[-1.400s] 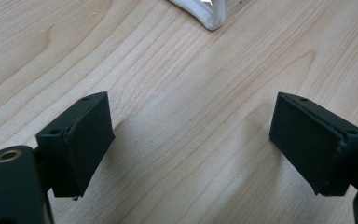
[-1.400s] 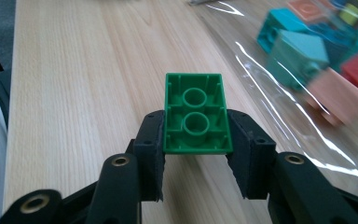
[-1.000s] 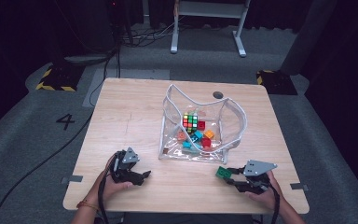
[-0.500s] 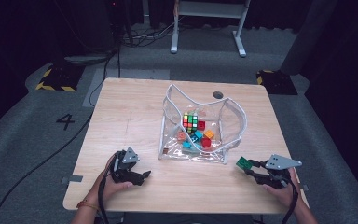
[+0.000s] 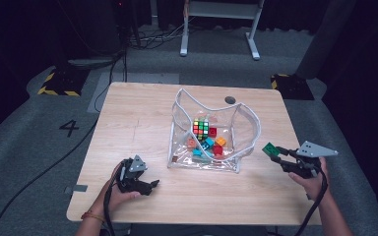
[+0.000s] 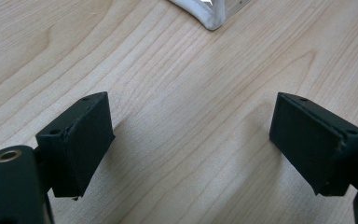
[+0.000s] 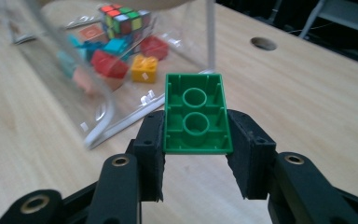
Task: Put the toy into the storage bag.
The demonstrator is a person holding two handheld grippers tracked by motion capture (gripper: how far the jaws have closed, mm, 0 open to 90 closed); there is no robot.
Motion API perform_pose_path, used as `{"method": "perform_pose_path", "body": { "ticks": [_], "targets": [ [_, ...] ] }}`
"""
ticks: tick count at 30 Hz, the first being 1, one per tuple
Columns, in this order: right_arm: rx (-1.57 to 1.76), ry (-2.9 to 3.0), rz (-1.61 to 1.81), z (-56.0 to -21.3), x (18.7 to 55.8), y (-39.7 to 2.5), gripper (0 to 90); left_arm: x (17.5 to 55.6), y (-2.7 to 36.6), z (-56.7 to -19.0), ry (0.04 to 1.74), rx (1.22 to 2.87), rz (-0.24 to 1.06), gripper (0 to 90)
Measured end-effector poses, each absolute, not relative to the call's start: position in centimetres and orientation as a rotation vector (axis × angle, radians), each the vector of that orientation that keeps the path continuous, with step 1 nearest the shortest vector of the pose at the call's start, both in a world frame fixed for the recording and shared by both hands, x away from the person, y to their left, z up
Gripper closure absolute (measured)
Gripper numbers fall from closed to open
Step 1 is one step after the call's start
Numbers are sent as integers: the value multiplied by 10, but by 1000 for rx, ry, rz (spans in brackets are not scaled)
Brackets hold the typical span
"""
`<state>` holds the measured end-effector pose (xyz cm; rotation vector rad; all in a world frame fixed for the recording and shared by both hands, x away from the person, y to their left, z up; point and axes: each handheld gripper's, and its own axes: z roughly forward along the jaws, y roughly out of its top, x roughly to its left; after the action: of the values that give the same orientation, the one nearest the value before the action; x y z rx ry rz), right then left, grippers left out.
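Note:
My right gripper [image 5: 278, 154] [image 7: 195, 144] is shut on a green brick [image 5: 270, 149] [image 7: 196, 115], held above the table to the right of a clear plastic bag [image 5: 211, 132]. The brick's hollow underside faces the right gripper camera. Inside the bag [image 7: 70, 56] lie a colour cube [image 5: 201, 127] [image 7: 123, 17] and several loose bricks in red, yellow, blue and orange. My left gripper [image 5: 150, 186] [image 6: 189, 140] rests low over the bare wood at the front left, jaws wide open with nothing between them. A white-trimmed corner of the bag [image 6: 209, 14] shows beyond it.
The wooden table [image 5: 138, 123] has a round cable hole [image 5: 230, 100] near its far edge. Bare wood lies left of the bag. Cables trail over the grey floor [image 5: 29, 147] around the table, and a white frame [image 5: 216, 24] stands behind it.
My right gripper has lifted the green brick and carried it to the right, away from the bag's front corner. The left gripper has stayed put.

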<state>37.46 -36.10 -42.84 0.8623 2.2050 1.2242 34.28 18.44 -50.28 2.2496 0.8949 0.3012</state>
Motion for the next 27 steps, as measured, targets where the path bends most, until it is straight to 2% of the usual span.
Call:
{"method": "perform_pose_path", "body": {
  "ticks": [14, 27],
  "targets": [
    [785, 2173, 1223, -366, 407, -352, 592, 343, 185, -503, 888, 2254, 308, 134],
    [698, 2157, 1258, -313, 415, -324, 591, 343, 185, -503, 887, 2253, 307, 133]
  ]
}}
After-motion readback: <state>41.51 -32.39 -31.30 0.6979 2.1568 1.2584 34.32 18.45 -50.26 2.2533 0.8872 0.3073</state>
